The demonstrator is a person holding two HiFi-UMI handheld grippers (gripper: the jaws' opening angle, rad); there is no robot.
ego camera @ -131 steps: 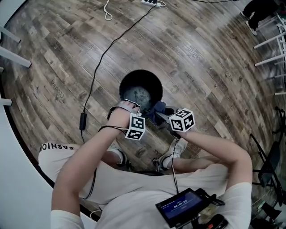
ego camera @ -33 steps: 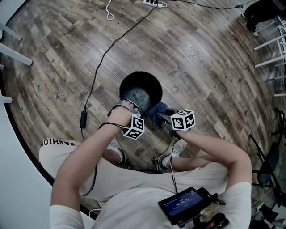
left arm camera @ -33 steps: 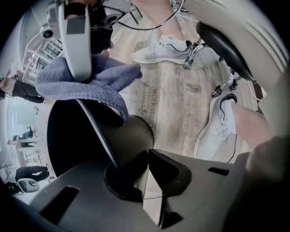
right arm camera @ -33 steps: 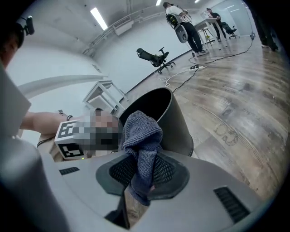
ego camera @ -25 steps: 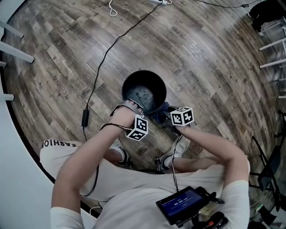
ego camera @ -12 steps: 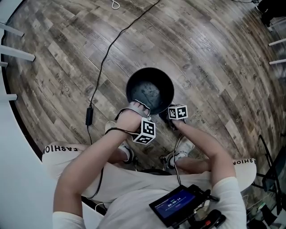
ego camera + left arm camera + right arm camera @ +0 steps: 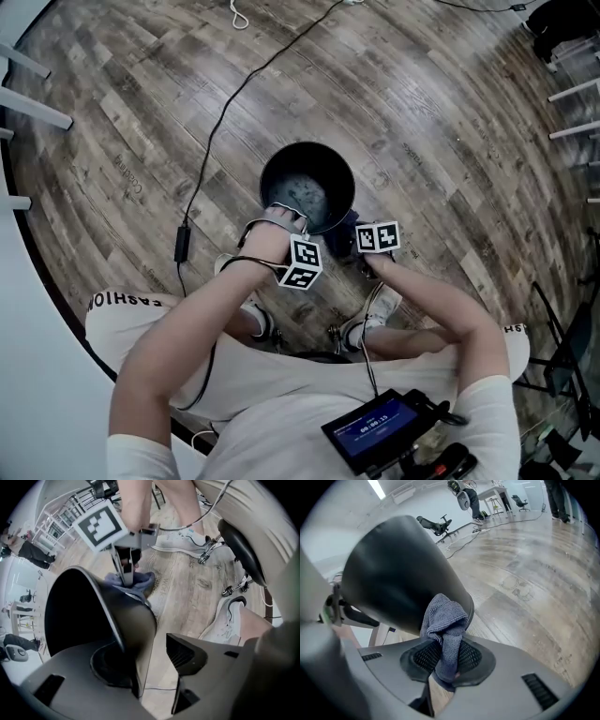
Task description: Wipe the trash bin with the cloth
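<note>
The black trash bin (image 7: 307, 186) stands on the wood floor between the person's feet. My left gripper (image 7: 286, 217) straddles its near rim, one jaw inside and one outside. In the left gripper view the bin wall (image 7: 133, 620) runs between the jaws of the left gripper (image 7: 150, 654). These jaws are opening, and the outer pad stands off the wall. My right gripper (image 7: 447, 660) is shut on the blue-grey cloth (image 7: 445, 620). It holds the cloth against the bin's outer wall (image 7: 393, 583), low on the near right side. The cloth (image 7: 131, 582) also shows beyond the bin.
A black cable (image 7: 220, 117) with an adapter (image 7: 178, 255) runs across the floor left of the bin. The person's shoes (image 7: 180, 538) and a stool's base (image 7: 234, 588) sit close behind it. White furniture legs (image 7: 33, 108) stand at far left.
The right gripper has moved in closer to the bin's near side with the cloth, which now shows less from above. The left gripper stays at the rim.
</note>
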